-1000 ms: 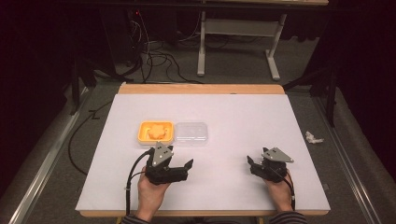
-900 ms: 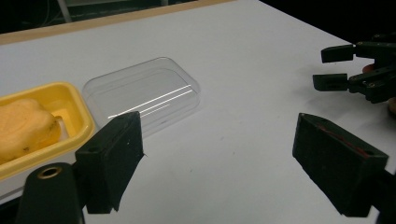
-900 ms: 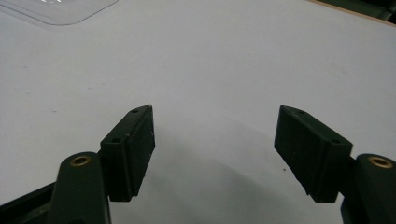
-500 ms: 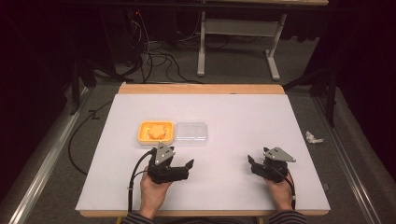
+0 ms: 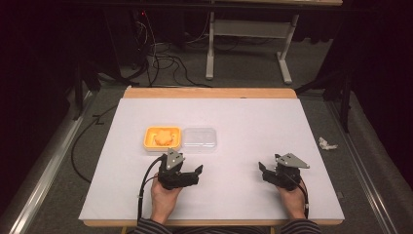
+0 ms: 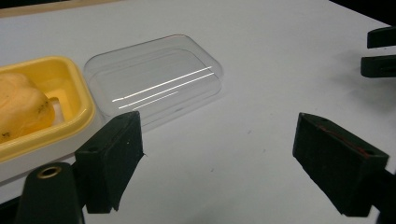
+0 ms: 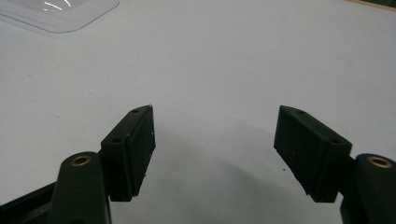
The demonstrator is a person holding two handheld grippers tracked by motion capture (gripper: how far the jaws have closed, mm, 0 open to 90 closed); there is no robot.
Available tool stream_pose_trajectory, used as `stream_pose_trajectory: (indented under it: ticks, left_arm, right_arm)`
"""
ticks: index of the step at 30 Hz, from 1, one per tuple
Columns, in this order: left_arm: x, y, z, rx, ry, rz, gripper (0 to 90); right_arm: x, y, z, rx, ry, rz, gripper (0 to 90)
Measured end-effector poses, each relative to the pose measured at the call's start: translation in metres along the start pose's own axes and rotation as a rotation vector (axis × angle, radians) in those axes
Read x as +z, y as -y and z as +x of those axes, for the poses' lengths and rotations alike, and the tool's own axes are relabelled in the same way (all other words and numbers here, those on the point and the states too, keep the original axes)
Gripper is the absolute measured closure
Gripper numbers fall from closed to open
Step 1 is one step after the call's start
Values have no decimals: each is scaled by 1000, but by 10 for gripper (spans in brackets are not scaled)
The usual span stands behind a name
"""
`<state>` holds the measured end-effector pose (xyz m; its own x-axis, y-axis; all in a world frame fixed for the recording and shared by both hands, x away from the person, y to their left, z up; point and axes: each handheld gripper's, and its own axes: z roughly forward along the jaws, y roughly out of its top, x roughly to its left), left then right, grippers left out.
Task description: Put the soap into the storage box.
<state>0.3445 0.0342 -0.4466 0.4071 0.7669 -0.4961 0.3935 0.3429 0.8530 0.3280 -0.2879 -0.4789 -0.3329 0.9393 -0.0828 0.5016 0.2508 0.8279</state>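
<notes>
Nearest, the left gripper (image 5: pixel 189 173) and right gripper (image 5: pixel 269 171) rest on the white table (image 5: pixel 253 122), jaws spread wide and empty. Beyond the left one lies the clear lid (image 6: pixel 154 84), touching the yellow container (image 6: pixel 56 88). The lid looks light, thin and slippery; its raised edge seems the best grip. The left gripper view reveals pale food (image 6: pixel 21 109) inside.

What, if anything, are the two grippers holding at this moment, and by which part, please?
Nothing is held. The left gripper and the right gripper are both open over bare table, short of the clear lid and yellow tray.
</notes>
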Motion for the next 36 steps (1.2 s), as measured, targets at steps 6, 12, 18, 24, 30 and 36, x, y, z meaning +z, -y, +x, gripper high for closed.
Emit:
stream_pose_trajectory:
  ticks: [6,12,18,24,30,36]
  left_arm:
    - [5,3,4,-2,3,-7,169]
    - [11,9,7,22,-4,-3,169]
    - [17,19,8,9,-7,3,170]
    - [22,28,11,39,-23,29,170]
    - [26,30,17,24,-51,27,171]
    - [25,30,21,16,-65,14,171]
  right_arm:
    - [0,0,1,-4,6,2,297]
    - [0,0,3,-17,18,5,297]
    - [0,0,4,-29,21,3,297]
    - [0,0,6,-46,29,-5,296]
    - [-1,0,7,-65,29,-12,296]
    - [-1,1,8,-65,30,-12,297]
